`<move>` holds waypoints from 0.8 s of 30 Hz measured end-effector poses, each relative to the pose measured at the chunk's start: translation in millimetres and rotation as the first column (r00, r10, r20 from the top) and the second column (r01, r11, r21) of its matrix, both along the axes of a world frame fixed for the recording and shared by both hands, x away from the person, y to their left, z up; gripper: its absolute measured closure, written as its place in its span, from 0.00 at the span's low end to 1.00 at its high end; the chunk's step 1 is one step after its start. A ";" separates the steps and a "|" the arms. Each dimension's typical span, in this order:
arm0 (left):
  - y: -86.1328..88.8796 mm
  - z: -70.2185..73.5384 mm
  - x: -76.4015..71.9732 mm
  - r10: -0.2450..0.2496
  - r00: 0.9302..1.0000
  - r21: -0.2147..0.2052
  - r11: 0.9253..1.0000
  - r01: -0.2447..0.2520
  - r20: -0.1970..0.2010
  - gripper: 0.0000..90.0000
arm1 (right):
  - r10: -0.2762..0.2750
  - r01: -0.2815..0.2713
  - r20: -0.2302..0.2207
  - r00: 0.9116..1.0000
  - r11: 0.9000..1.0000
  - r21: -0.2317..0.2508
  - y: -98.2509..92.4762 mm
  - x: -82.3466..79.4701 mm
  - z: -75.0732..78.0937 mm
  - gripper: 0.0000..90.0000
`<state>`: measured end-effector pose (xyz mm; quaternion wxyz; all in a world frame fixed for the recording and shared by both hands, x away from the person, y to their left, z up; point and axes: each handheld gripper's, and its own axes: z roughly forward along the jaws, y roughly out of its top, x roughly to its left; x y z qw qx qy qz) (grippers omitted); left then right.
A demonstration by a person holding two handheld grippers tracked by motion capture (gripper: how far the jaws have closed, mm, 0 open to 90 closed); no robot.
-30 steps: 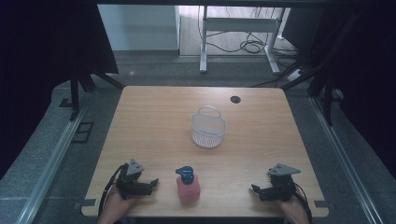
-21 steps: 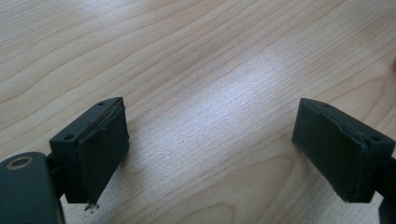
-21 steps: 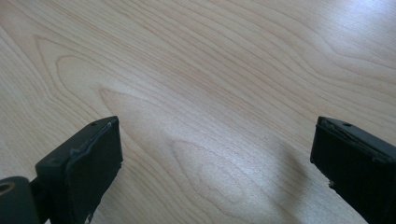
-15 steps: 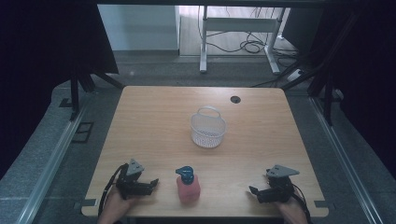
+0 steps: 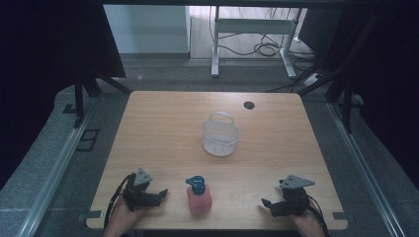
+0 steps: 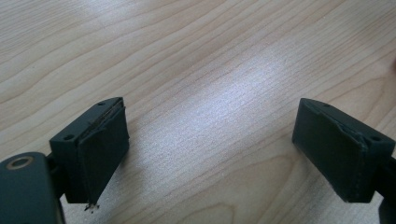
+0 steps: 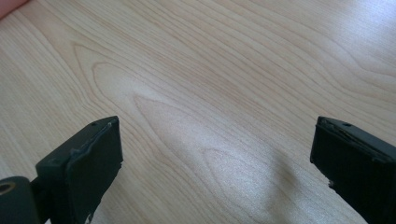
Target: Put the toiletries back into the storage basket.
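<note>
A pink bottle [image 5: 199,199] with a blue cap stands near the front edge of the wooden table [image 5: 163,128], between both hands. My left gripper [image 5: 162,193] rests on the table to its left, pointing right toward it, jaws wide open over bare wood [image 6: 210,135]. To the bottle's right, my right gripper [image 5: 265,203] lies low on the table, pointing left, also open with nothing between its jaws [image 7: 215,154]. A sliver of the pink bottle [image 7: 9,5] edges the right gripper view's top left corner. A white mesh basket [image 5: 220,134] with a handle stands in the table's middle.
A small black disc [image 5: 249,105] sits near the table's far edge. Beyond the table are a grey floor, cables and a white desk frame [image 5: 247,34]. Dark curtains hang on both sides.
The right gripper has shifted slightly; the left gripper, bottle and basket stay where they were.
</note>
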<state>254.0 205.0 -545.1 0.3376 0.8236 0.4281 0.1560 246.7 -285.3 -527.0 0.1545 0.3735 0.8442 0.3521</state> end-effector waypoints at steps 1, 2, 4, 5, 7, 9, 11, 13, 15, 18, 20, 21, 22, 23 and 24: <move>0.0 0.0 0.0 0.000 1.000 0.000 1.000 0.000 0.000 0.12 | 0.003 -0.003 0.000 1.000 1.000 0.001 0.0 -0.3 1.4 0.02; 0.0 0.0 0.0 0.000 1.000 0.001 1.000 0.000 0.000 0.12 | 0.005 -0.005 -0.001 1.000 1.000 0.001 0.3 -0.5 2.0 0.02; 0.0 0.1 0.0 0.000 1.000 0.001 1.000 0.000 0.000 0.12 | 0.004 -0.004 -0.001 1.000 1.000 0.001 0.7 -0.7 2.4 0.02; 0.0 0.0 0.0 0.000 1.000 0.001 1.000 0.000 0.000 0.12 | 0.009 -0.009 0.001 1.000 1.000 -0.002 1.2 -0.9 3.0 0.02; 0.0 0.1 0.0 0.000 1.000 0.001 1.000 0.000 0.000 0.12 | 0.018 -0.018 0.010 1.000 1.000 -0.007 3.6 -1.8 5.3 0.02; 0.0 0.0 0.0 0.000 1.000 0.000 1.000 0.000 0.000 0.12 | 0.028 -0.027 0.019 0.999 1.000 -0.005 5.6 -2.8 7.4 0.02; 0.0 0.0 0.0 0.000 1.000 0.000 1.000 0.000 0.000 0.12 | 0.033 -0.033 0.022 0.999 0.999 -0.005 6.3 -3.2 8.3 0.02; 0.0 0.1 -0.1 0.001 1.000 0.001 1.000 -0.001 0.000 0.12 | 0.042 -0.042 0.029 0.999 0.999 -0.001 8.8 -4.4 10.6 0.02; 0.0 0.0 0.0 0.000 1.000 0.000 1.000 0.000 0.000 0.12 | 0.055 -0.055 0.029 0.998 0.998 0.007 12.8 -5.8 13.3 0.02; 0.0 0.1 0.0 0.000 1.000 0.001 1.000 0.000 0.000 0.12 | 0.071 -0.072 0.031 0.997 0.997 0.016 17.5 -7.1 16.0 0.01; 0.0 0.0 0.0 0.000 1.000 0.000 1.000 0.000 0.000 0.12 | 0.086 -0.086 0.030 0.996 0.996 0.018 21.1 -7.9 17.0 0.01; 0.0 0.0 0.0 0.000 1.000 0.001 1.000 0.000 0.000 0.12 | 0.094 -0.094 0.029 0.995 0.995 0.019 22.9 -8.1 17.2 0.01; 0.0 0.0 0.0 0.000 1.000 0.001 1.000 0.000 0.000 0.12 | 0.094 -0.094 0.029 0.995 0.995 0.019 22.9 -8.1 17.2 0.01; 0.0 0.1 0.0 0.000 1.000 0.001 1.000 0.000 0.000 0.12 | 0.105 -0.106 0.025 0.994 0.994 0.021 26.5 -9.0 17.7 0.01; 0.0 0.1 0.0 0.000 1.000 0.001 1.000 0.000 0.000 0.12 | 0.105 -0.106 0.025 0.994 0.994 0.021 26.5 -9.0 17.7 0.01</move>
